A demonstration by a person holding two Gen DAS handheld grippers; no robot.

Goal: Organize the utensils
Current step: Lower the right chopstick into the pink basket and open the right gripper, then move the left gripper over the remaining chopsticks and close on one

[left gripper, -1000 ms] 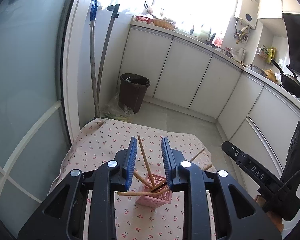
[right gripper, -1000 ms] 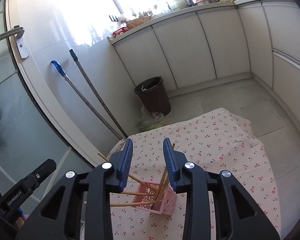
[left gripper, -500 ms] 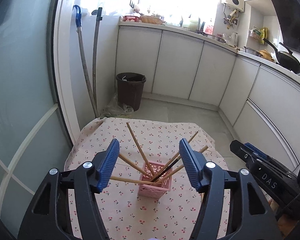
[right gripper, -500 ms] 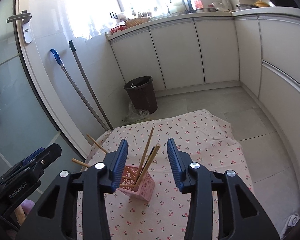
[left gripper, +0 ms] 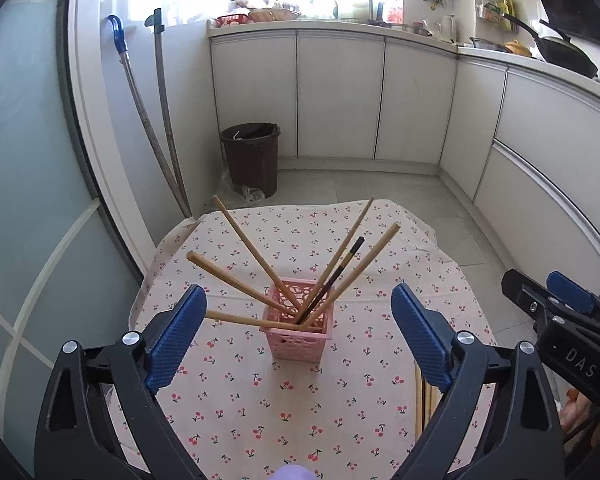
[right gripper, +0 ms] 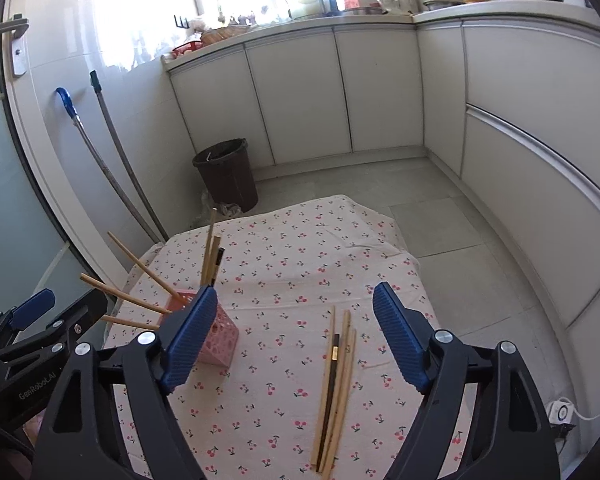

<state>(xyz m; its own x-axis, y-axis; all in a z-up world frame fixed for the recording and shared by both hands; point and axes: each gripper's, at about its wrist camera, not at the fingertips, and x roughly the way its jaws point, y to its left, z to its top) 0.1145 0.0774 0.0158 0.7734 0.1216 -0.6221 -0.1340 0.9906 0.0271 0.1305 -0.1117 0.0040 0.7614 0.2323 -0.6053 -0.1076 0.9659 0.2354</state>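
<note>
A pink lattice basket [left gripper: 298,334] stands on the cherry-print cloth [left gripper: 260,408] with several chopsticks [left gripper: 256,256] fanned out of it, one of them dark. My left gripper [left gripper: 298,330] faces it, jaws opening wide, nothing touching the blue pads [left gripper: 176,332]. In the right wrist view the same basket [right gripper: 220,346] sits half hidden behind the left pad. My right gripper [right gripper: 290,336] hangs over a loose bundle of chopsticks [right gripper: 336,384] lying flat on the cloth, jaws opening, nothing gripped. The right gripper [left gripper: 560,320] also shows at the left view's right edge.
The cloth [right gripper: 300,260] covers a small table whose far edge drops to a tiled floor. A brown bin [left gripper: 252,156] and two mop handles [left gripper: 156,120] stand by the wall. White cabinets [left gripper: 340,96] curve round the back and right. The left gripper [right gripper: 40,332] appears at the right view's left edge.
Both grippers went from nearly shut around the standing chopsticks to wide open and pulled back from the basket. The right gripper swung right, over the loose chopsticks.
</note>
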